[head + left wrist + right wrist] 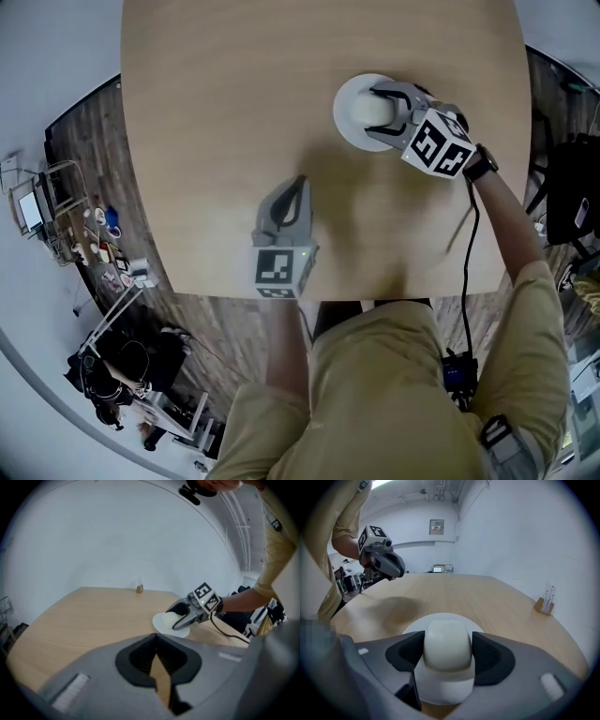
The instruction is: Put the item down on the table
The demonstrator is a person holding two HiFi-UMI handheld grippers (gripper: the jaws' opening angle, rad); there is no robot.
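Pale rounded item (372,110) sits clamped between the two dark pads of the right tongs (372,111), directly above a white plate (345,117). The plate lies on the right half of the wooden desk (234,112), well in from the near edge and closer to the right edge. In the right gripper view the item (447,644) fills the gap of those tongs (447,651), both pads pressed against its sides, with the plate (440,617) showing round it. Whether its underside touches the plate cannot be told.

The left tongs (300,183) hover over the middle of the desk, just in from the near edge, well apart from the plate. Their own view shows these tongs (156,641) closed together with nothing between them, and beyond them the right tongs (180,616) holding the item (169,618) at the plate (161,625).

A small wooden stand (139,588) is at the far edge of the desk.
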